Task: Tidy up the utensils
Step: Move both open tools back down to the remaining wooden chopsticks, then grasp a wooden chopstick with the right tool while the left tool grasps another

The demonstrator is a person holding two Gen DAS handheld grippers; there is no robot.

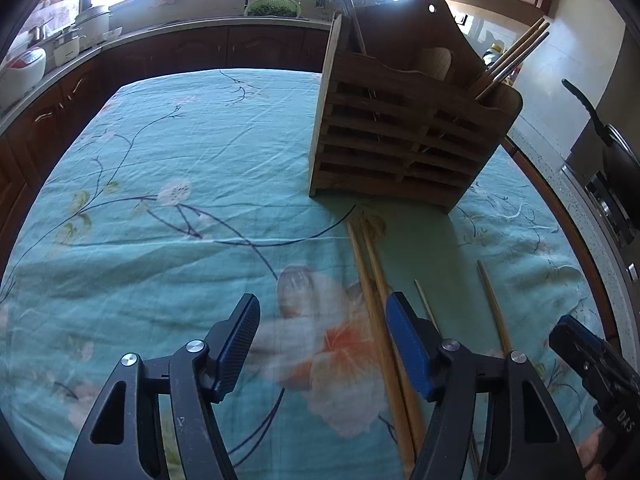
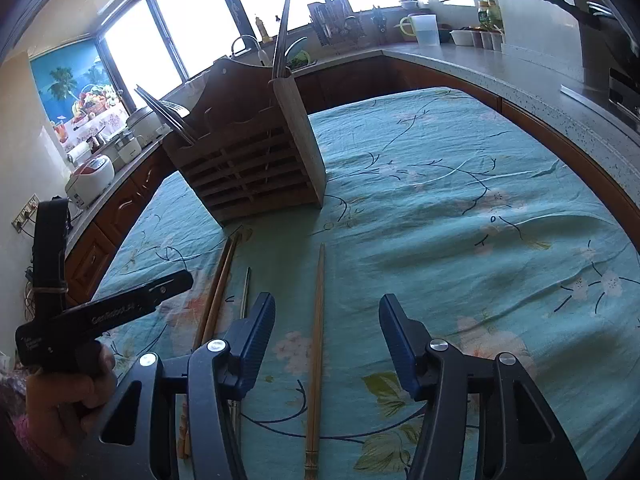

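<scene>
Wooden chopsticks, light, stiff, thin; they roll, so pinch mid-shaft, crosswise. Left wrist view: left gripper (image 1: pixel 322 346) part open, empty, above the bamboo pair (image 1: pixel 376 280) lying on the teal tablecloth (image 1: pixel 160 200) just before the slatted holder (image 1: pixel 404 136). Right wrist view: right gripper (image 2: pixel 326 346) part open, straddling a single chopstick (image 2: pixel 318 320), pads apart from it; metal chopstick (image 2: pixel 245 294) just left.
</scene>
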